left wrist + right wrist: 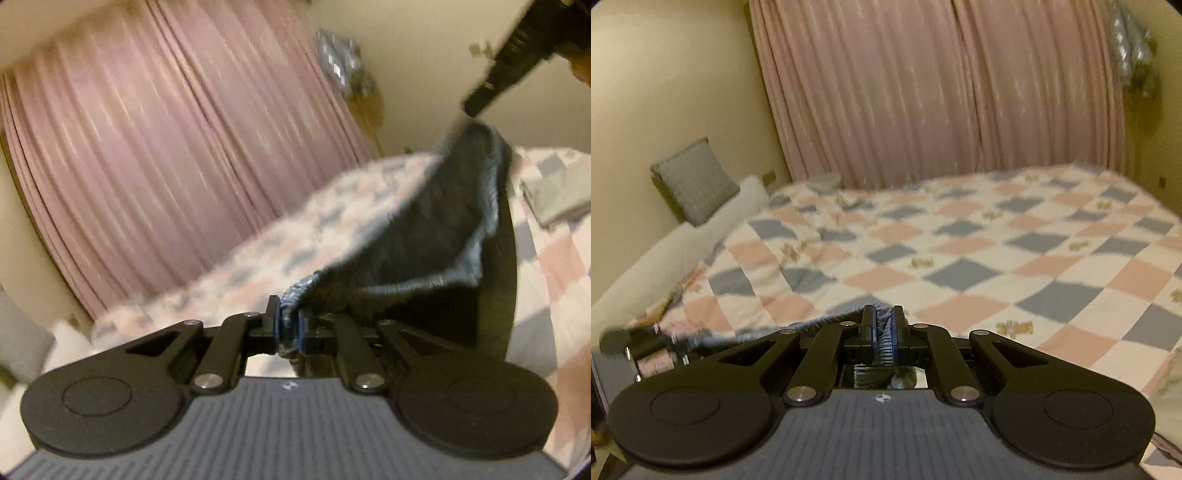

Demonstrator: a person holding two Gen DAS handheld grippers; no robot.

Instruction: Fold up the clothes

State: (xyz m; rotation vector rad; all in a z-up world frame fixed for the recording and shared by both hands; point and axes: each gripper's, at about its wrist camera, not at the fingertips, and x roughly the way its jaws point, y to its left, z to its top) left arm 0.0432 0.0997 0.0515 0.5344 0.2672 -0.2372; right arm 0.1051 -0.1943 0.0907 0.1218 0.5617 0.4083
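Note:
My left gripper (290,326) is shut on the ribbed edge of a dark blue-grey knit garment (436,236), which hangs stretched up and right toward my right gripper (476,103) at the top right. In the right wrist view my right gripper (882,332) is shut on the same knit garment (882,341); a taut strip of it runs left to my left gripper (670,345) at the left edge. Both hold it lifted above the bed.
A bed with a pink, blue and white checked quilt (979,251) fills the space below. A pink curtain (942,92) hangs behind it. A grey cushion (696,184) leans on the left wall. A folded grey cloth (554,199) lies on the quilt.

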